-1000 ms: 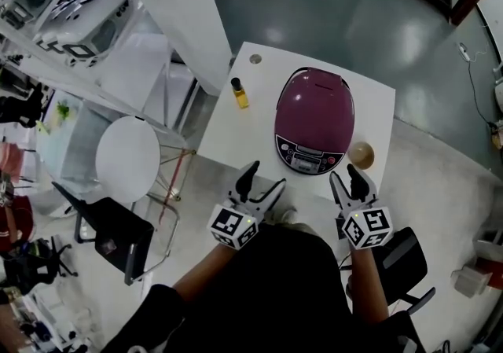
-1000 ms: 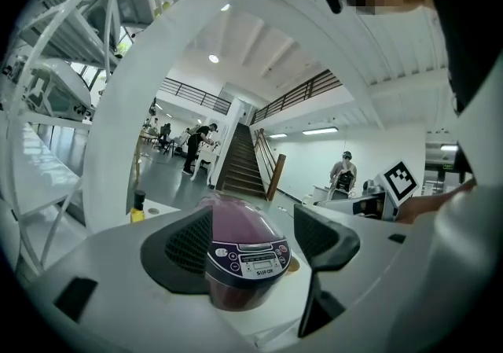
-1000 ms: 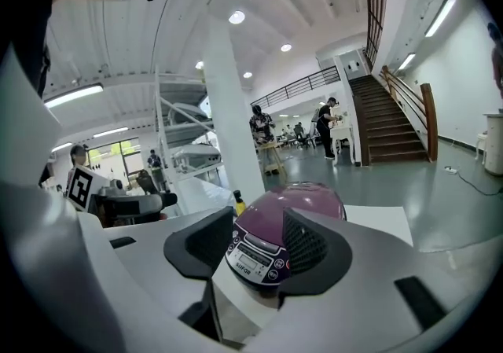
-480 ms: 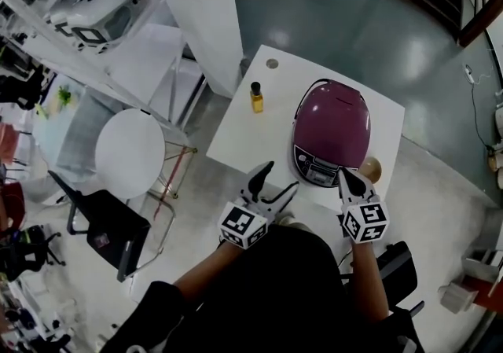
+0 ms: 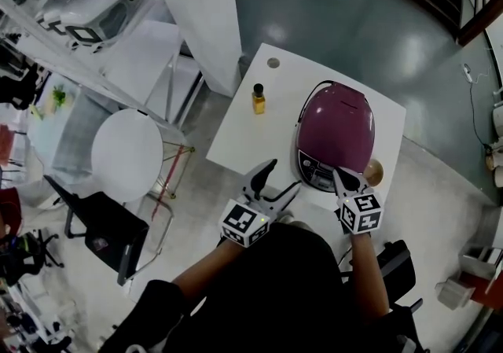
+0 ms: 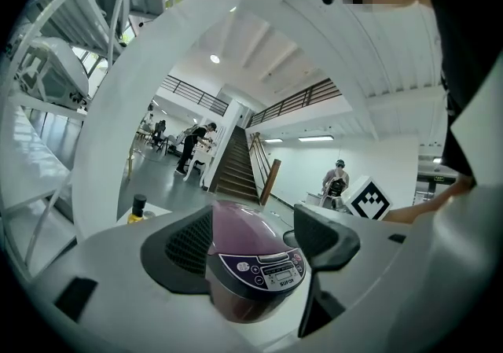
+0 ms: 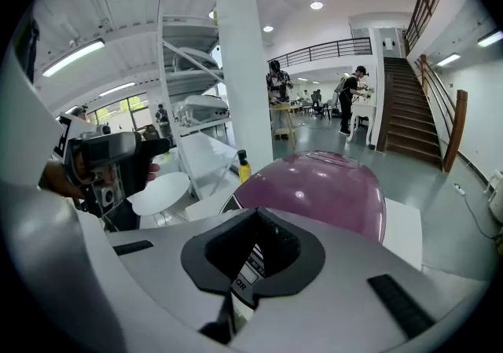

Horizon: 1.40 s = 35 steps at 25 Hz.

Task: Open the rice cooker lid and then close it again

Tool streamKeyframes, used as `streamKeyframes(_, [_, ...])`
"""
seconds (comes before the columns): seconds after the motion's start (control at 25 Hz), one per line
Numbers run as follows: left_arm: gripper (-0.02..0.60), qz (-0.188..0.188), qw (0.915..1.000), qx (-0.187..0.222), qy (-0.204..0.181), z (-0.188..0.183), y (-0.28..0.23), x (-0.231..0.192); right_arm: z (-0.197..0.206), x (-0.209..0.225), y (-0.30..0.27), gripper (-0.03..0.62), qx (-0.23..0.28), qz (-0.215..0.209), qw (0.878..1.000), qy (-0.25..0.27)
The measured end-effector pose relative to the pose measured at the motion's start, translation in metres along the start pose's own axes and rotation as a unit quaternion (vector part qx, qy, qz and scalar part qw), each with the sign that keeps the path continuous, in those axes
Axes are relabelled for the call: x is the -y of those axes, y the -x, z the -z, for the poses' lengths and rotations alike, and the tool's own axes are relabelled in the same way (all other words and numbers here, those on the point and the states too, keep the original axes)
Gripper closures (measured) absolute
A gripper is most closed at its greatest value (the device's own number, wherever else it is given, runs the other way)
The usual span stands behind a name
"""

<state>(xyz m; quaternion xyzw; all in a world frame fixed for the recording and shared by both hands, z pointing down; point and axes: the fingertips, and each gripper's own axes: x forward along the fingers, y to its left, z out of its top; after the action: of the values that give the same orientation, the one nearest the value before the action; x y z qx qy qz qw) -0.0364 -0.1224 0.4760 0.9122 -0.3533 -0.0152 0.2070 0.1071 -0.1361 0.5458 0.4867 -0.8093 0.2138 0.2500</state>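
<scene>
Right gripper [image 7: 255, 219] at 6 o'clock, jaws closed together, nothing clamped. Sliver of control panel [image 7: 250, 266] shows through hollow in dark pads [image 7: 302, 265]. Purple rice cooker [image 7: 322, 190] just beyond tips, centre toward 3 o'clock, lid down, on white table [image 7: 405, 229]. Small yellow bottle [image 7: 243, 164], black cap, at cooker's 11 o'clock. Left gripper [image 7: 110, 159] at 9 o'clock, in hand. White pillar [image 7: 244, 68] at 12 o'clock. Staircase [image 7: 409, 119] at 2 o'clock.

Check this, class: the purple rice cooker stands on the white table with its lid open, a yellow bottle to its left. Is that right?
No: the lid is closed, as the head view shows. The purple rice cooker stands on the white table, a yellow bottle to its left.
</scene>
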Motion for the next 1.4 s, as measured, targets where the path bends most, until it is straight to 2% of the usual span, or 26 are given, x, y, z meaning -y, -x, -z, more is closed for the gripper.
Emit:
streamKeyframes(0.44, [0.282, 0.016, 0.9998, -0.008, 0.003, -0.003, -0.016, -0.015, 0.02, 0.006, -0.023, 0.594, -0.049, 0.006, 0.999, 0.004])
streamKeyframes(1.0, [0.282, 0.042, 0.9988, -0.027, 0.005, -0.001, -0.034, -0.024, 0.029, 0.008, -0.03, 0.594, -0.068, 0.013, 0.997, -0.015])
streamKeyframes(1.4, [0.282, 0.044, 0.9987, -0.025, 0.003, -0.005, -0.039, -0.031, 0.032, 0.004, -0.029, 0.594, -0.064, 0.047, 0.996, 0.036])
